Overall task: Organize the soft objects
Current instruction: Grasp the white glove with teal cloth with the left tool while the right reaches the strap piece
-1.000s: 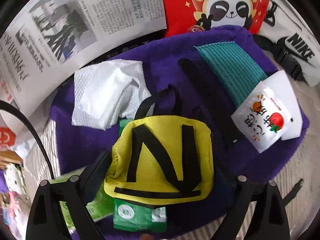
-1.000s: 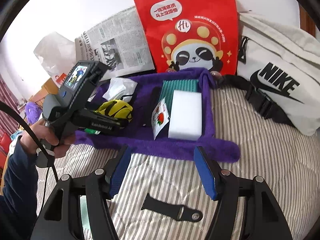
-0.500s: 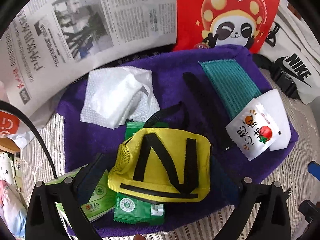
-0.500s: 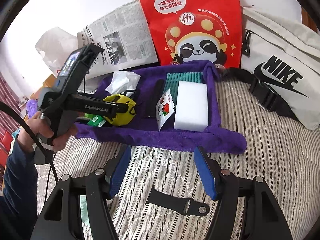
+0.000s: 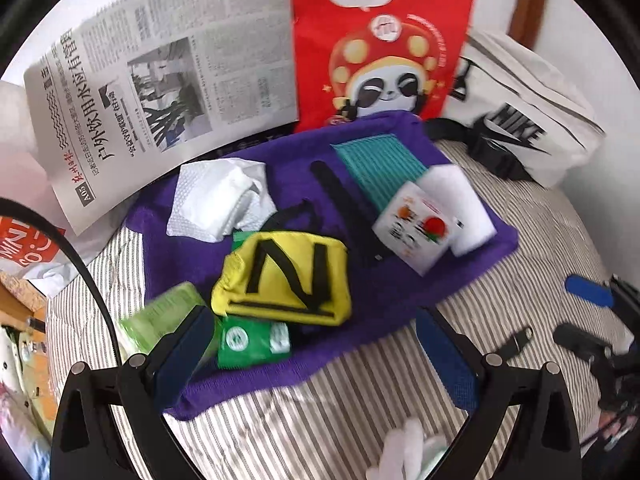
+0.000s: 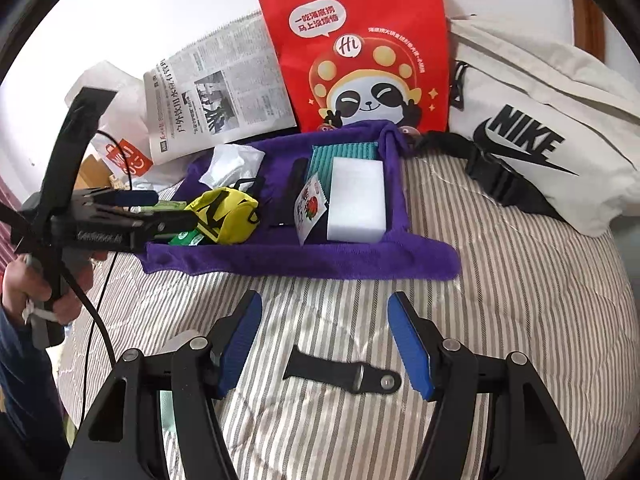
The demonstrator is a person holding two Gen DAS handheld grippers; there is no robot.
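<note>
A purple towel (image 5: 400,292) (image 6: 280,256) lies on the striped bed. On it lie a yellow pouch with black straps (image 5: 284,280) (image 6: 228,216), green packets (image 5: 252,340), a white cloth (image 5: 220,204), a teal cloth (image 5: 376,164), a white sponge (image 6: 356,200) and a fruit sachet (image 5: 416,228). My left gripper (image 5: 316,356) is open and empty, just short of the yellow pouch. My right gripper (image 6: 324,340) is open and empty above a black watch strap (image 6: 340,372) on the bed.
A red panda bag (image 6: 360,48), a newspaper (image 5: 168,80) and a white Nike bag (image 6: 540,128) stand behind the towel. A green tissue pack (image 5: 160,320) lies at the towel's left edge. White cloth (image 5: 404,452) lies near the left gripper.
My left gripper has let go of the yellow pouch and drawn back from it. The pouch now rests on the towel. My right gripper has barely moved.
</note>
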